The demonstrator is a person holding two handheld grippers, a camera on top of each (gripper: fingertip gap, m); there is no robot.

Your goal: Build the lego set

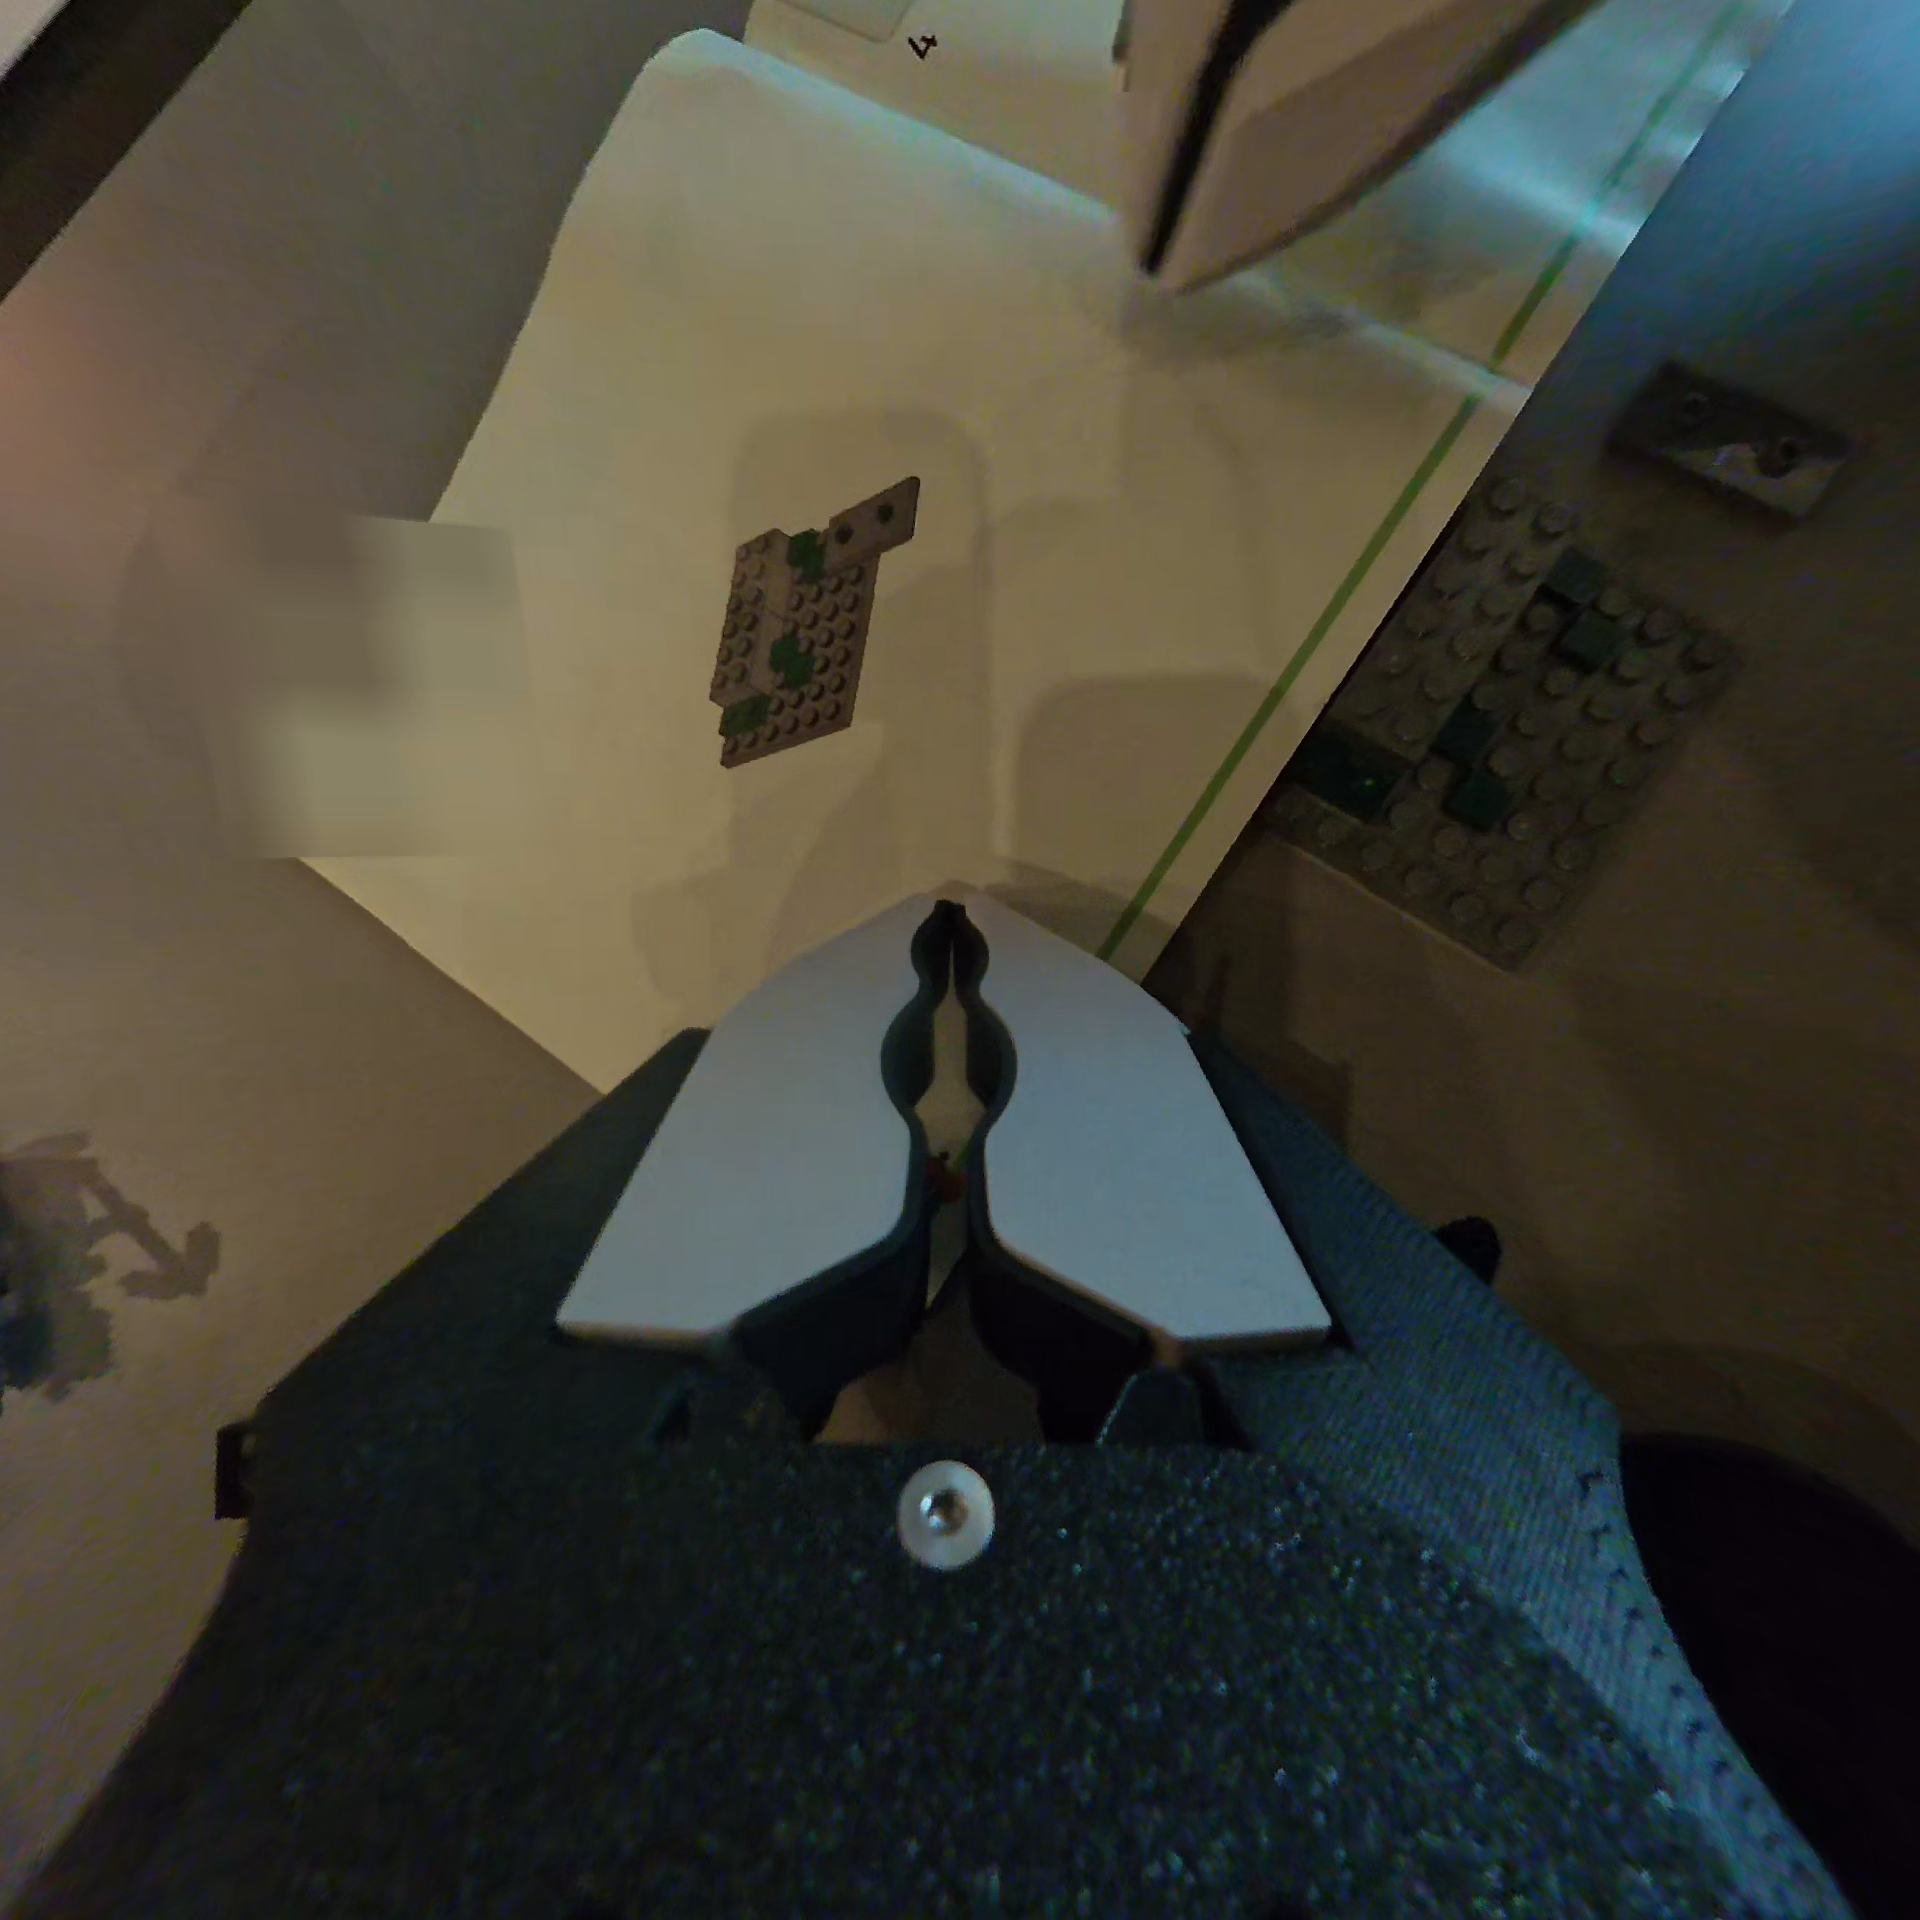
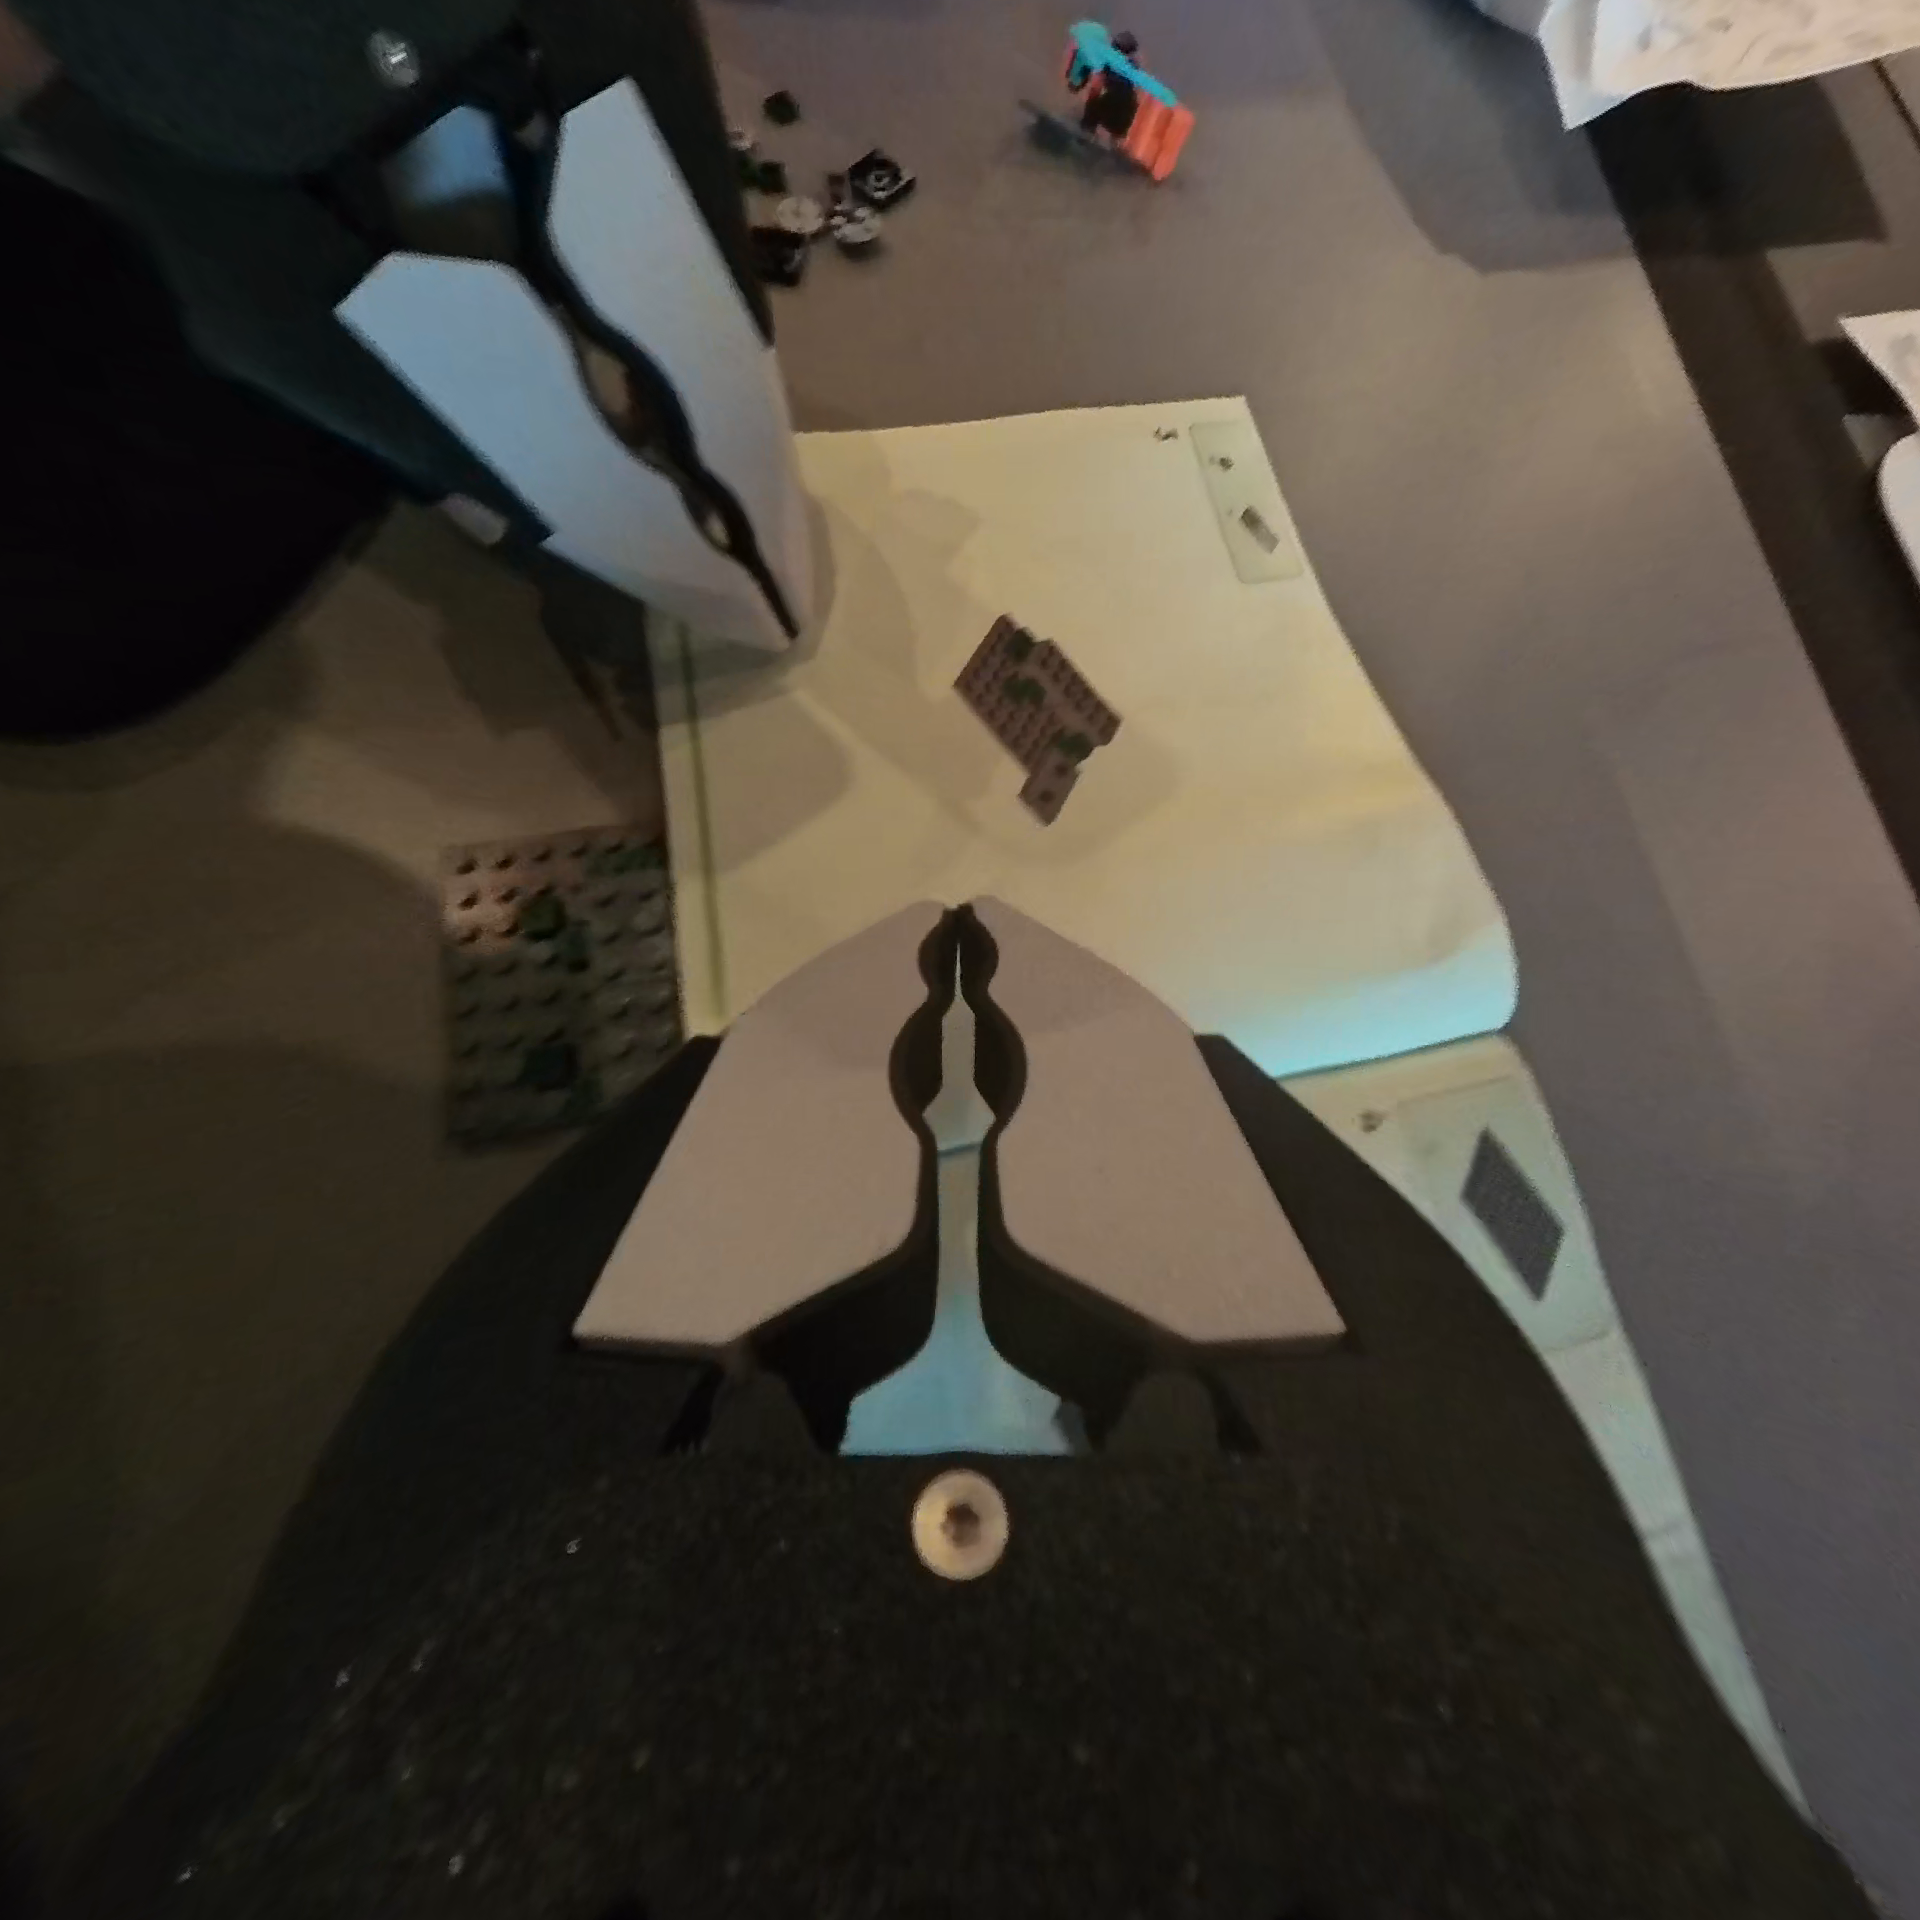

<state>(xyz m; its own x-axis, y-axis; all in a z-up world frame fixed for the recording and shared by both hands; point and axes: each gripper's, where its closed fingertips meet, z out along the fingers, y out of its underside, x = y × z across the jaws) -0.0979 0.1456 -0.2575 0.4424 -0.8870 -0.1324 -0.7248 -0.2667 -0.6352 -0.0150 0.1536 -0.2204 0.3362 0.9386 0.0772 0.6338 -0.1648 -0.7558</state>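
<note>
An open instruction booklet [image 1: 935,395] lies on the dark table, with a printed picture of a grey studded plate [image 1: 800,634]; it also shows in the right wrist view [image 2: 1195,831]. The real grey base plate [image 1: 1507,717] with dark green tiles lies right of the booklet, and shows in the right wrist view [image 2: 561,977] at the left. A small loose grey plate [image 1: 1730,452] lies beyond it. My left gripper [image 1: 948,914] is shut and empty above the booklet's near edge. My right gripper [image 2: 961,914] is shut and empty over the booklet. Each gripper shows in the other's view, far off: the right one [image 1: 1158,265] and the left one [image 2: 779,623].
Several small dark loose pieces [image 2: 831,197] and an orange, cyan and black built piece [image 2: 1122,99] lie at the far side of the table. A blurred grey-blue pile [image 1: 73,1268] lies at the left. White paper [image 2: 1745,52] lies at the far right. Left tips to right tips: about 10 centimetres. Between my left fingertips and the grey studded plate [image 1: 800,634] there is roughly 6 centimetres.
</note>
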